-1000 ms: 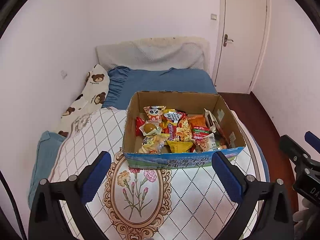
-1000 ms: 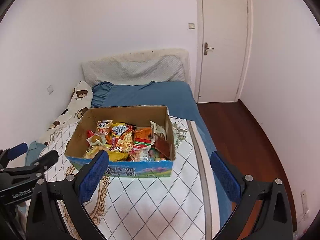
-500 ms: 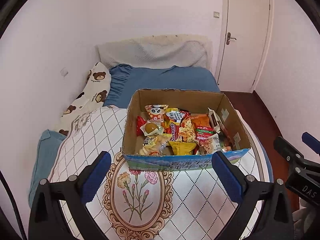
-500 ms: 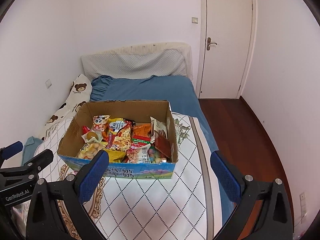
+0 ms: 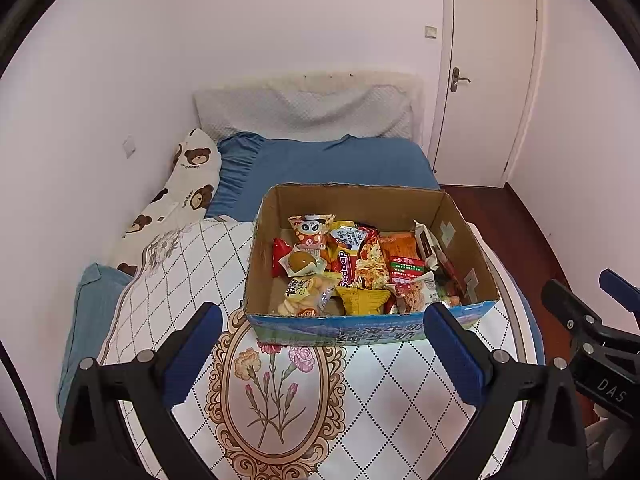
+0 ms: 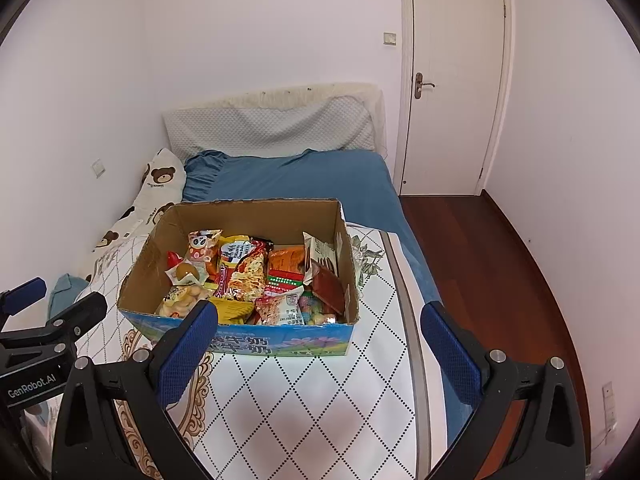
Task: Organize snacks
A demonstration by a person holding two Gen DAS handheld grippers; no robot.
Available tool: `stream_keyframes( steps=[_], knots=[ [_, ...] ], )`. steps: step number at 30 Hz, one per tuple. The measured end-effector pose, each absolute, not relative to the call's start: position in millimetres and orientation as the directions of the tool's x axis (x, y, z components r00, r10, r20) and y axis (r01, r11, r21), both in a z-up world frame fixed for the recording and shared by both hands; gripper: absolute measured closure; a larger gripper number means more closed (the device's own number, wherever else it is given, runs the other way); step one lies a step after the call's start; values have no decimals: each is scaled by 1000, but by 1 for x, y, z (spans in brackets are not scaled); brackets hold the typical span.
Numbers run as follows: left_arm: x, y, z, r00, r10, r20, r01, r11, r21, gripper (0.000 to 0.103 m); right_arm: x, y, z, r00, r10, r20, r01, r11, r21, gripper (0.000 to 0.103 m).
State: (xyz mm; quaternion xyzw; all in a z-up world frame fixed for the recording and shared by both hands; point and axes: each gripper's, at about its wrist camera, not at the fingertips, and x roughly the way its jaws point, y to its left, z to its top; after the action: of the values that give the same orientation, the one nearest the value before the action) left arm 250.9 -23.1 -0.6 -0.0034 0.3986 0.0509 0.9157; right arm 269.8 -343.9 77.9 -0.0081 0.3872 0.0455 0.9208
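A cardboard box (image 5: 472,252) (image 6: 160,236) with a blue printed front sits on the white patterned quilt. It holds several snack packets: a panda packet (image 5: 310,230) (image 6: 202,246), a noodle packet (image 5: 372,258) (image 6: 250,268), an orange packet (image 5: 398,242) and a yellow packet (image 5: 362,300). My left gripper (image 5: 322,344) hovers open just before the box's front wall, nothing between its blue pads. My right gripper (image 6: 320,340) is open too, near the box's front right corner, empty. Each gripper shows at the edge of the other's view.
The quilt (image 5: 360,400) covers a bed with a blue sheet (image 5: 328,160), a bear-print pillow (image 5: 188,184) and a grey headboard cushion (image 5: 304,112) by the wall. A shut white door (image 6: 452,80) and dark wood floor (image 6: 500,264) lie to the right.
Both cameras have drawn closer to the box and tilted down a little. The box and its snacks have not moved. Both grippers stay open.
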Motion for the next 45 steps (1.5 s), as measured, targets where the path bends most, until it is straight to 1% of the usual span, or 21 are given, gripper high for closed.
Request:
stream_keyframes(
  steps=[45],
  knots=[
    [247, -25, 1, 685, 75, -724, -69, 997, 39, 0, 263, -348, 82, 701, 72, -709, -89, 996, 14, 0]
  ],
)
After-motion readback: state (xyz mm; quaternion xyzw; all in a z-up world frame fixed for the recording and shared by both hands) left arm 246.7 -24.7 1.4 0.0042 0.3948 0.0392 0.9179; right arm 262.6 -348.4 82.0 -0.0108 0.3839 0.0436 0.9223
